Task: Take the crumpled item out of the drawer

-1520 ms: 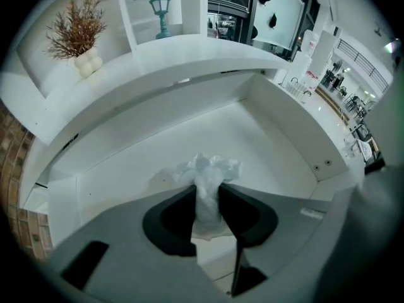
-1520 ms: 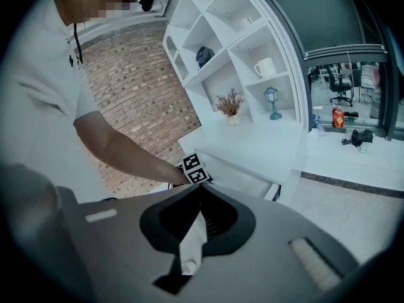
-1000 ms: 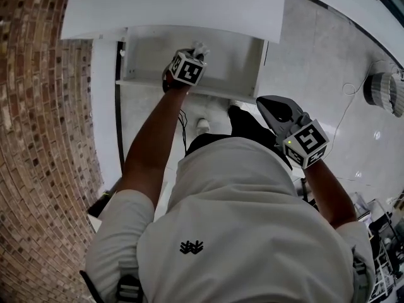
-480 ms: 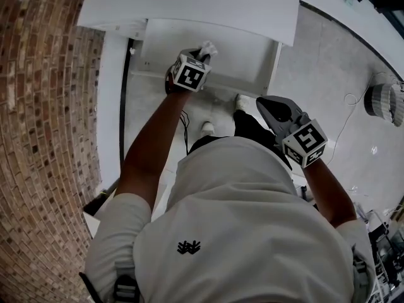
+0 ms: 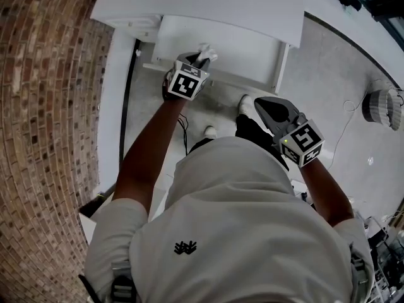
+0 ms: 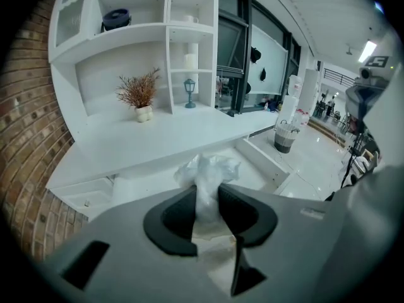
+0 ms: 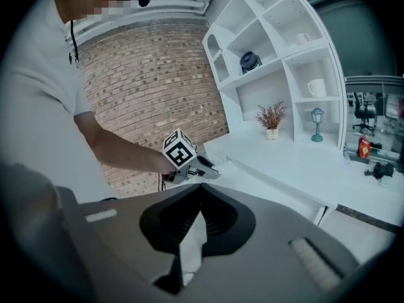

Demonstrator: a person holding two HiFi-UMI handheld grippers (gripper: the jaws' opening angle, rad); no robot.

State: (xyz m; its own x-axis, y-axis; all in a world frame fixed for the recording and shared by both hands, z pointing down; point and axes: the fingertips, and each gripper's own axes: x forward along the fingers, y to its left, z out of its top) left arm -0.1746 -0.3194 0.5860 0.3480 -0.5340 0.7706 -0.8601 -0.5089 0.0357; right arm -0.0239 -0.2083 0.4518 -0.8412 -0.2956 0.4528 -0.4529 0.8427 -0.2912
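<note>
Your catch: the crumpled item [image 6: 205, 172], a wad of thin white film, sits pinched between the fingers of your left gripper [image 6: 206, 197]. Its loose top flares at 12 o'clock beyond the tips, over the open drawer [image 5: 252, 52] beneath the white counter [image 6: 158, 141]. Only a narrow waist of the wad looks clamped, so a sharp swing could let it slip free and drop back into the drawer or onto the floor [image 5: 328, 74]. Loose folds might also snag the drawer's front edge. Your right gripper [image 7: 197, 191], at 4 o'clock of the left in the head view, has its fingers closed on nothing, well apart and unlikely to catch a fall.
</note>
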